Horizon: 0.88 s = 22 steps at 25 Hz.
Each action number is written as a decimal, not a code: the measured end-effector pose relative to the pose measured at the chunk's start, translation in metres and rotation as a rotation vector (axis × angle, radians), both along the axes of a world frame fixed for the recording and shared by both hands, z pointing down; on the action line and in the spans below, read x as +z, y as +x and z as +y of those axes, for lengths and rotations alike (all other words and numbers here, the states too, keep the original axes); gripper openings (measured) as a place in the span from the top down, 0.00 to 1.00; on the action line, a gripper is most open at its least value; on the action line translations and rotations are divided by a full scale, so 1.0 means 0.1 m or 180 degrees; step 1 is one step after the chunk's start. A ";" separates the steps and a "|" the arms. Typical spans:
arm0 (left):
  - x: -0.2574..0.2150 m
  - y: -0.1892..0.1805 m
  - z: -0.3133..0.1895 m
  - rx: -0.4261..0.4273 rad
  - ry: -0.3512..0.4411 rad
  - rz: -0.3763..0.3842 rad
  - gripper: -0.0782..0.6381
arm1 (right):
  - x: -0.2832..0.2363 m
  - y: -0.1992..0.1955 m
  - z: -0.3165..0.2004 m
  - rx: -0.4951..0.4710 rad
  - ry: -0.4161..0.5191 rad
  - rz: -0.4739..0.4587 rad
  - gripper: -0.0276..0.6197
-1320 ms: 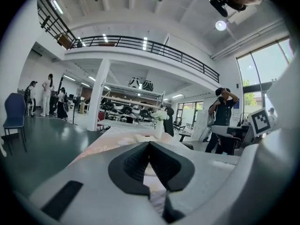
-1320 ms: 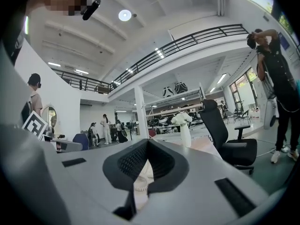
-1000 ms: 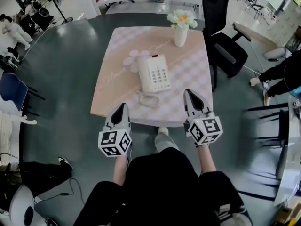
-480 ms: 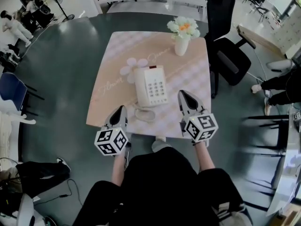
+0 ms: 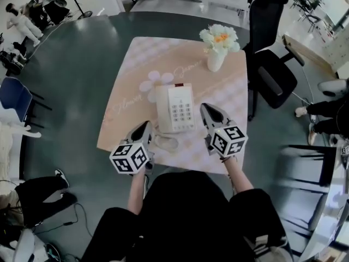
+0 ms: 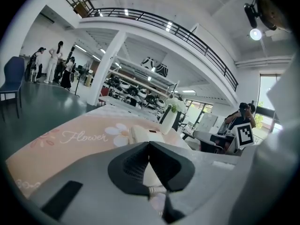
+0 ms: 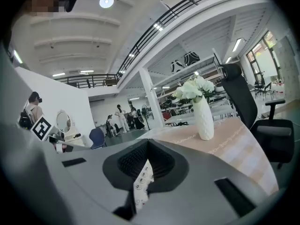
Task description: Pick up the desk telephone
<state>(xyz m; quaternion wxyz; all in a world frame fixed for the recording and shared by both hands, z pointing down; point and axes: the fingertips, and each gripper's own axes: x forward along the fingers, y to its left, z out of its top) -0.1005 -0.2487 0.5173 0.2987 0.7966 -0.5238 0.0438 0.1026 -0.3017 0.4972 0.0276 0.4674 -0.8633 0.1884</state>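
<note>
A white desk telephone (image 5: 175, 108) with a keypad lies on the pink cloth-covered table (image 5: 229, 86), its coiled cord (image 5: 164, 142) trailing toward the near edge. My left gripper (image 5: 147, 125) hovers at the phone's near left corner, jaws shut and empty. My right gripper (image 5: 204, 109) sits just right of the phone, also shut with nothing held. In the left gripper view the telephone (image 6: 143, 135) shows beyond the closed jaws (image 6: 149, 144). In the right gripper view a strip of the keypad (image 7: 142, 183) appears under the closed jaws (image 7: 147, 142).
A white vase of flowers (image 5: 216, 52) stands at the table's far right; the vase (image 7: 204, 118) also shows in the right gripper view. A black office chair (image 5: 271, 70) is right of the table. Dark floor surrounds it; people stand far off at the left.
Both grippers have moved forward and lower toward the telephone, now flanking its near end. Both stay shut throughout.
</note>
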 end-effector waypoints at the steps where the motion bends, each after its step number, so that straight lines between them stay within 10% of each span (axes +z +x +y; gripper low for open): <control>1: 0.02 0.00 -0.04 -0.0019 -0.0016 -0.0005 0.90 | 0.04 -0.01 -0.04 -0.0001 -0.0034 -0.0025 0.97; 14: 0.37 0.11 -0.43 0.0153 -0.0478 0.0234 0.78 | 0.58 -0.13 -0.42 -0.0017 -0.0615 -0.0339 0.97; 22: 0.66 0.26 -0.63 0.0268 -0.0699 0.0435 0.51 | 0.95 -0.14 -0.62 0.0159 -0.1193 -0.0788 0.65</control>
